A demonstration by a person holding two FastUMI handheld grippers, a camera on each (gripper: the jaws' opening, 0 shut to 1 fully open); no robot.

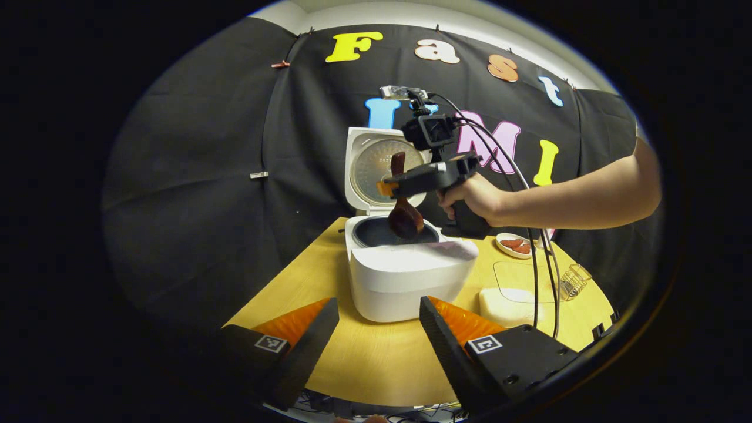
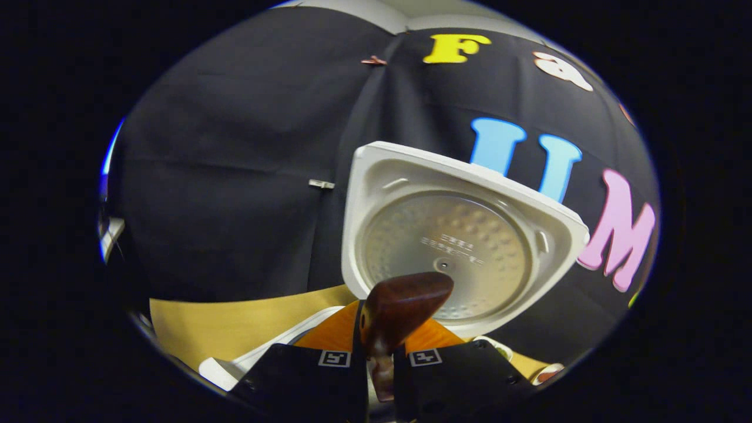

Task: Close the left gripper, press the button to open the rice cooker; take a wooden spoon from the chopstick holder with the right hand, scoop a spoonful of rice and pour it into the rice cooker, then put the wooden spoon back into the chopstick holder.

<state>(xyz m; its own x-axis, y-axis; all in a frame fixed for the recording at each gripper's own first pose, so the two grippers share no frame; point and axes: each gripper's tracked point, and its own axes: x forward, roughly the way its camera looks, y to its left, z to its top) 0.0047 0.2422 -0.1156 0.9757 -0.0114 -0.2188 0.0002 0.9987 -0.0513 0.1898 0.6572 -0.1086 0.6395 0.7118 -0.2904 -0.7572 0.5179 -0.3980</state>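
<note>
Yellow table (image 1: 364, 358), right gripper (image 1: 388, 189) clamping upright wooden spoon (image 1: 404, 217), bowl down, left gripper (image 1: 379, 320) agape.

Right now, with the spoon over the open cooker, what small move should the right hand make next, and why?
Probably lift the wooden spoon clear of the pot and start carrying it toward the wire chopstick holder. The right gripper holds the spoon by its handle, bowl hanging down just above the rice cooker's dark inner pot, lid up; whether all the rice has dropped, I can't tell.
</note>
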